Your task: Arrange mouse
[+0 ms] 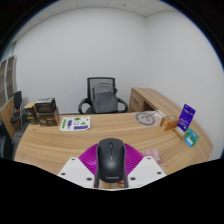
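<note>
A black computer mouse [110, 160] sits between my gripper's [110, 172] two fingers, its nose pointing away from me. The magenta pads [90, 158] press against both of its sides, so the gripper is shut on it. The mouse hangs above the near edge of a light wooden desk [110, 132]. Its rear end and whatever lies directly under it are hidden.
Beyond the mouse, a green-and-white booklet [74, 124] lies on the desk and a round clock-like disc [148, 117] lies to the right. A brown box [43, 110] stands at the left, a purple box [187, 117] at the right. A black office chair [103, 95] is behind the desk.
</note>
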Available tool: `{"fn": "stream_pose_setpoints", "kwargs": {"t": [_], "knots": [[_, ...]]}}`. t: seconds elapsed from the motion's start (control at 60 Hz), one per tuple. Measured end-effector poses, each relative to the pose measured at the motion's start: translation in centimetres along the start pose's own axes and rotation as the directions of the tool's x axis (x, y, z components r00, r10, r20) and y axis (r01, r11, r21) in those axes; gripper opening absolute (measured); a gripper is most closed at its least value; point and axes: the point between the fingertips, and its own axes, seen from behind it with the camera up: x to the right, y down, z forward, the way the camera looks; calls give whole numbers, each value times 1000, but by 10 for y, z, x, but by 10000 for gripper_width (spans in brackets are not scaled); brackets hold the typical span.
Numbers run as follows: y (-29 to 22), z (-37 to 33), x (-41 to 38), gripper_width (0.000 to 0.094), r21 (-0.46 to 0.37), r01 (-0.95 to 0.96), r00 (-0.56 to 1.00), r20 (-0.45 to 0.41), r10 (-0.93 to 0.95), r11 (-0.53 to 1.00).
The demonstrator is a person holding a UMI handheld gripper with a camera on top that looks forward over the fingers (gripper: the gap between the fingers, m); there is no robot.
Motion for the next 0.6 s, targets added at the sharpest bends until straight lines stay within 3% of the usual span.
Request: {"fn": "stream_pose_setpoints", "kwargs": {"t": [0.083,0.217,0.517,0.6], "knots": [[3,18,55,326,-13,-18,999,-51,17,1000],[51,56,112,326,-76,-50,996,-81,44,996],[158,98,131,326,-192,-38,998,-59,27,981],[161,100,129,432,-173,-50,998,-40,43,984]]}}
